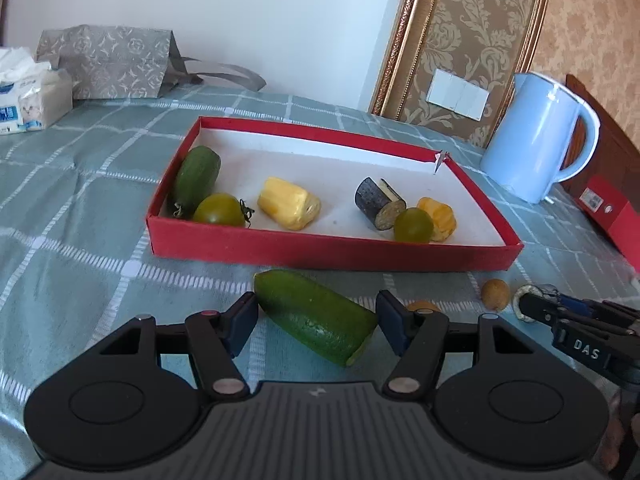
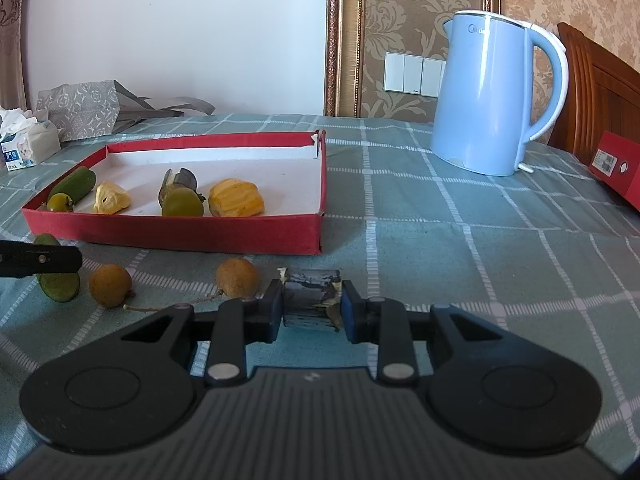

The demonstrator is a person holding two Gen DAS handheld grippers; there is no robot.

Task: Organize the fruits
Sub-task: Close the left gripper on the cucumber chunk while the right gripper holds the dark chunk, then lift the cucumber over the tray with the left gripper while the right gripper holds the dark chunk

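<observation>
Checked tablecloth (image 2: pixel 460 248) (teal) carries red tray (image 2: pixel 172 232), kettle (image 2: pixel 488 104), longans (image 2: pixel 236 282).

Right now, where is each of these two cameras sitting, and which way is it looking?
Left wrist: sits on the left gripper, looking past its fingers across the checked table to the red tray; a cucumber piece lies between its jaws.
Right wrist: sits on the right gripper, facing the same table; its jaws clamp a dark eggplant chunk.
Shared: tray, blue kettle, cucumber, two small brown fruits; each view catches the other gripper's tip.
</observation>
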